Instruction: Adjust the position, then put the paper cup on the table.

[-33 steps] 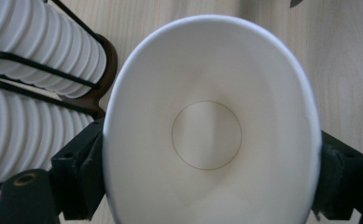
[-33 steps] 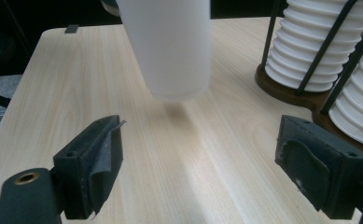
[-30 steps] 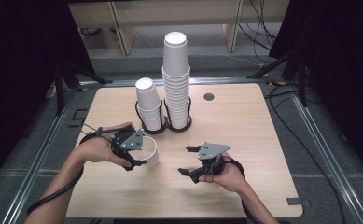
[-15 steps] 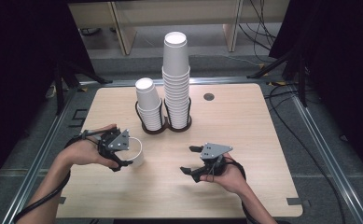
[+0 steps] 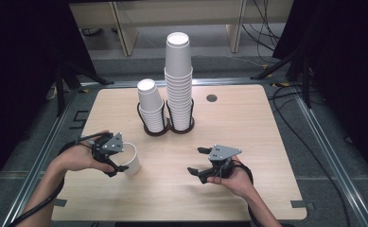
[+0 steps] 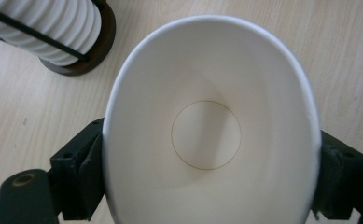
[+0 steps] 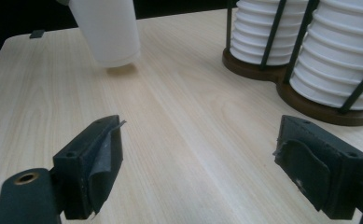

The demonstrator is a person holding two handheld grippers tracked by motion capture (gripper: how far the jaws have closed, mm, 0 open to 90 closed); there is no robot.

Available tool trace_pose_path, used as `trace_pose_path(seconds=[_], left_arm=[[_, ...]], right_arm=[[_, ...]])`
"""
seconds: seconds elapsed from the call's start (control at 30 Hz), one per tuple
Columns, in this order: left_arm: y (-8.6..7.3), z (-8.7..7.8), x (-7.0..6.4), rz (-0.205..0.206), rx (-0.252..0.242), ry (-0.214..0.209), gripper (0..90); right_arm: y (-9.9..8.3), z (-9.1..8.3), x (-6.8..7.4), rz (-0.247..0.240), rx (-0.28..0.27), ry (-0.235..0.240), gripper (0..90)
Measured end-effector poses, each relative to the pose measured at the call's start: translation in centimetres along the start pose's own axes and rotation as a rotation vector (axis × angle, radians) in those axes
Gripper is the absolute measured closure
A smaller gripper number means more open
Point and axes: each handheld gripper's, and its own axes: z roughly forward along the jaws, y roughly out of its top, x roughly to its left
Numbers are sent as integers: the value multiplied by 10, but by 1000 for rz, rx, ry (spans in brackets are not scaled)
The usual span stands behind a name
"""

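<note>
a single white paper cup is shown at the front-left part of the wooden table, pinched between the jaws of the left gripper, which is held in the person's left hand. in the left gripper view the cup is seen from its open mouth, its round bottom visible inside, with one black jaw pressed against each side of its wall and the rim squeezed into an oval. in the right gripper view the same cup appears with its base lifted slightly above the tabletop, tilted, a shadow lying beneath it. behind the cup, toward the middle of the table, a dark double-ring holder is seen with two stacks of white cups: a shorter stack in the left ring, leaning a little, and a taller stack in the right ring, the two just beside each other. the holder's base and thin upright rods are also seen in the right gripper view. the right gripper is held in the right hand at the front-right part of the table, well apart from the cup, with its jaws spread wide and nothing between them. a small dark round spot is seen on the tabletop toward the far right. the floor around the table is crossed by cables.
</note>
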Motion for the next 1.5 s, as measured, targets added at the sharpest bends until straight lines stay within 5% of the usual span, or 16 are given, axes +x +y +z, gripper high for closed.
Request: trace_pose_path(seconds=[0.1, 0.27, 0.37, 0.57, 0.87, 0.9, 1.07, 1.2, 1.23, 1.5], left_arm=[[-5, -2, 1, -27, 4, 1, 146], [-11, -2, 2, -60, 30, 6, 146], [-13, -2, 1, -85, 40, -6, 146], [-13, -2, 1, -90, 46, -3, 145], [-9, 0, 0, -97, 78, 1, 144], [-9, 0, 0, -97, 80, 5, 144], [-9, -2, 2, -96, 125, -7, 143], [-9, -2, 2, -103, 116, -16, 142], [-10, -1, 2, -104, 114, -14, 142], [-17, 7, 3, -129, 90, -10, 134]], right_arm=[[-2, -4, -3, -21, -9, -27, 156], [-2, -9, -4, 28, -2, -39, 156], [-2, -10, -6, 0, -9, -50, 155], [-3, -8, -8, -11, -17, -58, 155], [-8, -14, -17, 64, -13, -126, 155], [-8, -14, -20, 39, -33, -131, 155], [-8, -18, -20, 70, -20, -155, 155], [-8, -18, -20, 55, -39, -157, 154], [-8, -18, -17, 95, -40, -159, 154], [-8, -17, -19, 60, -18, -160, 154]])
